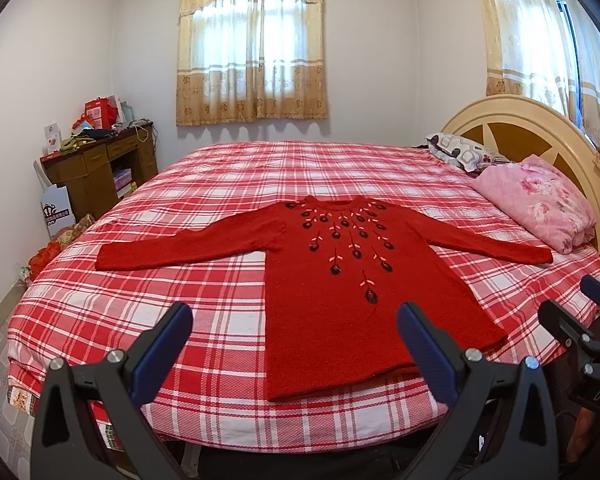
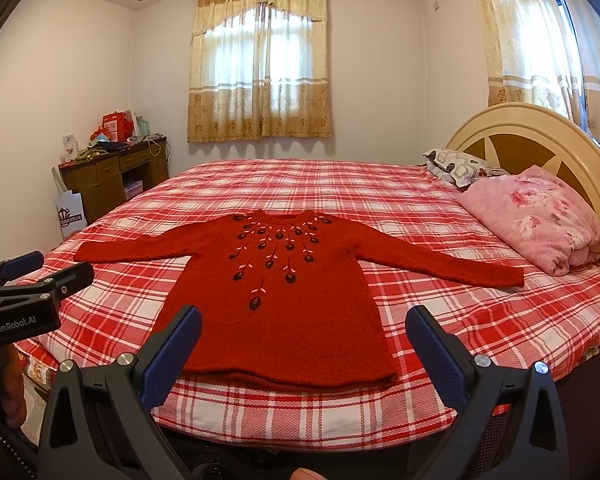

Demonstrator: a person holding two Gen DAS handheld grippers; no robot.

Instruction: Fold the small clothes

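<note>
Nearest, the left tool (image 1: 296, 332) and right tool (image 2: 302, 334) hover with fingers spread wide, holding nothing. Beyond them the red sweater (image 2: 284, 296) lies flat, face up, sleeves outstretched, on the checked bed (image 2: 340, 184). A good first fold likely starts by pinching one sleeve cuff (image 2: 512, 276) and drawing it across the chest.

Both grippers, left gripper (image 1: 294, 334) and right gripper (image 2: 302, 338), are black with blue ribbed pads and silver screws.
</note>
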